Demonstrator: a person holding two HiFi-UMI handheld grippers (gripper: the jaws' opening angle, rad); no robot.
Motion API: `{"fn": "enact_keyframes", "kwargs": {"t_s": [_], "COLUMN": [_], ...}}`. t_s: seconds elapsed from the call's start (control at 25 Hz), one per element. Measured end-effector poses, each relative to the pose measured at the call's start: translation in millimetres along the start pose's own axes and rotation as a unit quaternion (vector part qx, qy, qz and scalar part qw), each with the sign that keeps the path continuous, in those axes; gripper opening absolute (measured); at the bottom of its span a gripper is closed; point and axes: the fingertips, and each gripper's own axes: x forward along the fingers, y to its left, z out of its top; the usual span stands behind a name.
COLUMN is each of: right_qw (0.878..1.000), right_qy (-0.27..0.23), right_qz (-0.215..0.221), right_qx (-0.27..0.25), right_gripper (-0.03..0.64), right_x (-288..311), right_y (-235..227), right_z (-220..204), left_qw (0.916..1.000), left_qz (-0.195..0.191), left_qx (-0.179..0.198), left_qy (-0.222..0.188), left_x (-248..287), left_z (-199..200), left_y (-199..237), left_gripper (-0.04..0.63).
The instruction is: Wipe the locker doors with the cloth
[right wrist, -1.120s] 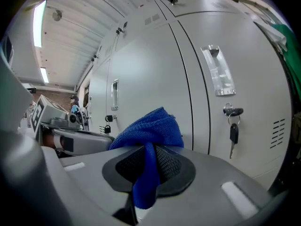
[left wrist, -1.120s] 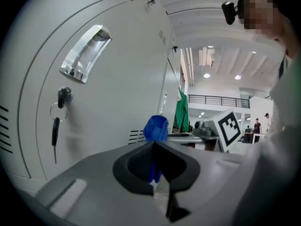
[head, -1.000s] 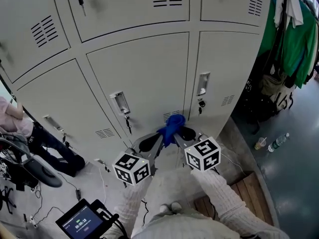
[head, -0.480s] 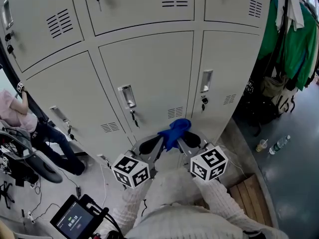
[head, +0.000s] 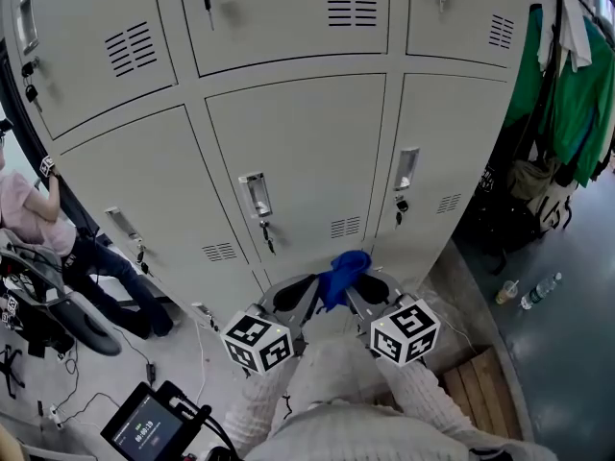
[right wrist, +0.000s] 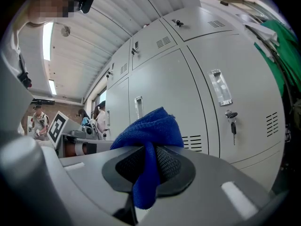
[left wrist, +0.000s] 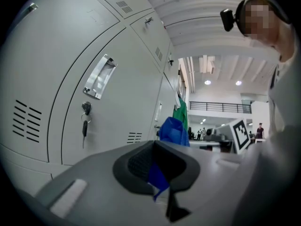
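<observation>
Locker area at the edge of a large indoor work hall. Indicators:
- a bank of grey metal locker doors (head: 298, 161) in stacked rows
- on the doors, recessed handles (head: 255, 195), louvred vents (head: 345, 227) and a key (head: 268, 240) left in a lock
- green garments (head: 567, 94) hanging just beside the bank
- a drinks bottle (head: 540, 288) standing on the grey floor (head: 577, 353)
- in the left gripper view, a high ceiling with lights (left wrist: 207, 82) and a railed mezzanine (left wrist: 221, 108)

Head view: from above, steeply down at lockers (head: 298, 161). Gripper views: low, close, tilted up along the same doors. All three share the blue cloth (head: 344, 272).
</observation>
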Motion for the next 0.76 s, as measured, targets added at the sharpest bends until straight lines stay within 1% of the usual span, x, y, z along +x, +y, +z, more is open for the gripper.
{"fn": "enact_keyframes", "kwargs": {"t_s": [0.2,0.44,0.76], "right_qw": [1.000,1.000,1.000], "right_qy": [0.005,0.007,0.005], "right_qz": [0.000,0.001,0.006], "right_qx": [-0.006,-0.001,-0.002], "right_gripper": [0.051,0.051,0.051], "right_x": [0.0,-4.7,-7.5], "right_y": [0.7,0.3,3.0], "right_z": [-1.9,-3.4,-2.5], "left_qw": [0.9998,0.9998,0.9998], "left_qz": [-0.010,-0.016,-0.016], "left_qx": [0.010,-0.001,0.001], "left_qy": [0.017,0.013,0.008], "left_x": [-2.6,-5.3,-5.6], "left_z": [-8.1,-8.9,-7.4], "left_y": [-4.6,-6.8,-9.2], "left_gripper": [0.006,0.006,0.006]}}
